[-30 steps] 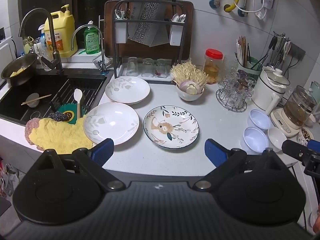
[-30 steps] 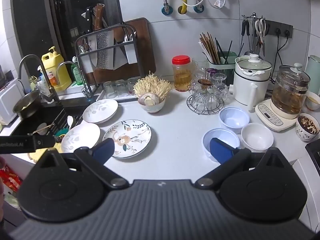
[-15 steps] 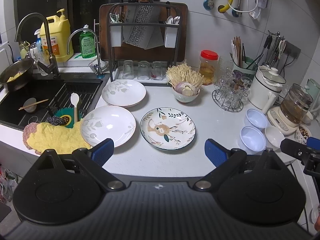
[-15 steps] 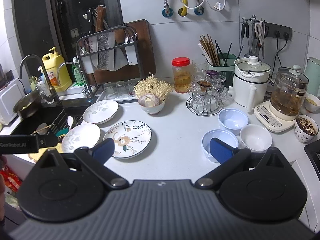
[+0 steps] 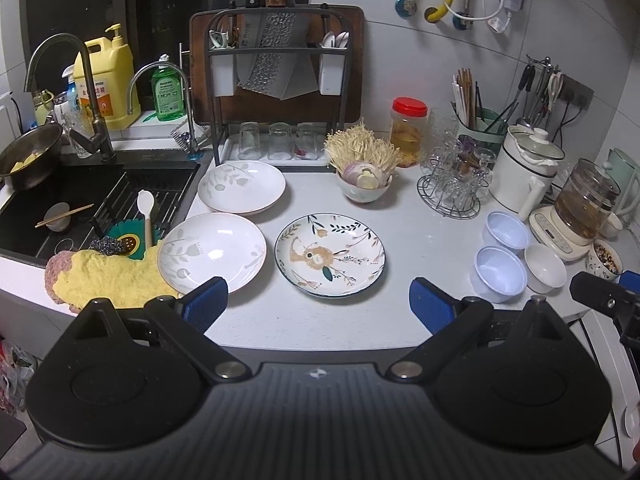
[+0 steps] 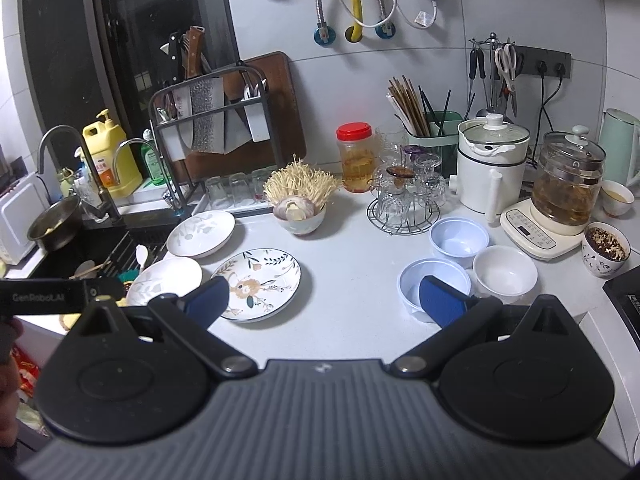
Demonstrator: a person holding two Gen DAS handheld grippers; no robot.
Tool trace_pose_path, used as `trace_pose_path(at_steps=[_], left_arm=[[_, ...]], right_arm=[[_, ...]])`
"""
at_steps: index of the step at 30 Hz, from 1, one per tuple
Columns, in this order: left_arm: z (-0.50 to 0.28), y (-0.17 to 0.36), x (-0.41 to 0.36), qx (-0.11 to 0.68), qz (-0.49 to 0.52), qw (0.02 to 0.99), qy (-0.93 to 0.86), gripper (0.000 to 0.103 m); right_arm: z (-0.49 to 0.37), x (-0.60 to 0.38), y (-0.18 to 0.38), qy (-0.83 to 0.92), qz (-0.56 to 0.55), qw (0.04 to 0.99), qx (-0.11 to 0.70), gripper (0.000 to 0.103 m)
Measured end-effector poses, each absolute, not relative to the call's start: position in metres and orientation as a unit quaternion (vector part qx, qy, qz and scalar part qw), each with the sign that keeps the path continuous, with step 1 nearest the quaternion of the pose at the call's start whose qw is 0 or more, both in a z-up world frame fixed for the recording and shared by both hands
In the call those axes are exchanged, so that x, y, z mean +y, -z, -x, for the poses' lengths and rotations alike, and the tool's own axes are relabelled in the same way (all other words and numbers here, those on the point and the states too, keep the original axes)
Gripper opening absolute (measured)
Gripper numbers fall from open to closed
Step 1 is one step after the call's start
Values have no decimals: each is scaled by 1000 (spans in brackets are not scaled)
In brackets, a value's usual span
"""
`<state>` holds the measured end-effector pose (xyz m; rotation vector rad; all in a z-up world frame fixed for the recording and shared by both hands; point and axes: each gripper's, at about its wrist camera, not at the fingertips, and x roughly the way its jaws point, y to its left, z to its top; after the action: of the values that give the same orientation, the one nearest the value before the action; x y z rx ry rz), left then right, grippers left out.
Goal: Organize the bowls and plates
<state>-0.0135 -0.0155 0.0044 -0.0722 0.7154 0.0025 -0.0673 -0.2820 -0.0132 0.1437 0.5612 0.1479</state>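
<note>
White glazed plates: near white leaf-print plate (image 5: 212,252), far white leaf-print plate (image 5: 242,187) and round deer-pattern plate (image 5: 330,255) lie flat on the grey counter (image 5: 420,236), unstacked. Left gripper (image 5: 319,306) is spread wide, empty, hovering level above the counter's near edge. Suggest a rim pinch, then a low lift onto a neighbour.

Right view: right gripper (image 6: 324,300) is also spread, empty. Two pale-blue plastic bowls (image 6: 434,286) and small white ceramic bowl (image 6: 505,274) sit just ahead; nest like with like.

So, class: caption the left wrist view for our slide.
Open left gripper hovers before three plates and three empty bowls on the counter.
</note>
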Motion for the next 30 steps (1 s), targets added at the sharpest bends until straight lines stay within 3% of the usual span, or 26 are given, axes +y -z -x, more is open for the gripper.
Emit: trace_pose_path(at_steps=[30], left_arm=[[22, 4, -38, 356, 47, 933, 7, 99]], right_arm=[[74, -299, 16, -69, -84, 958, 264, 103]])
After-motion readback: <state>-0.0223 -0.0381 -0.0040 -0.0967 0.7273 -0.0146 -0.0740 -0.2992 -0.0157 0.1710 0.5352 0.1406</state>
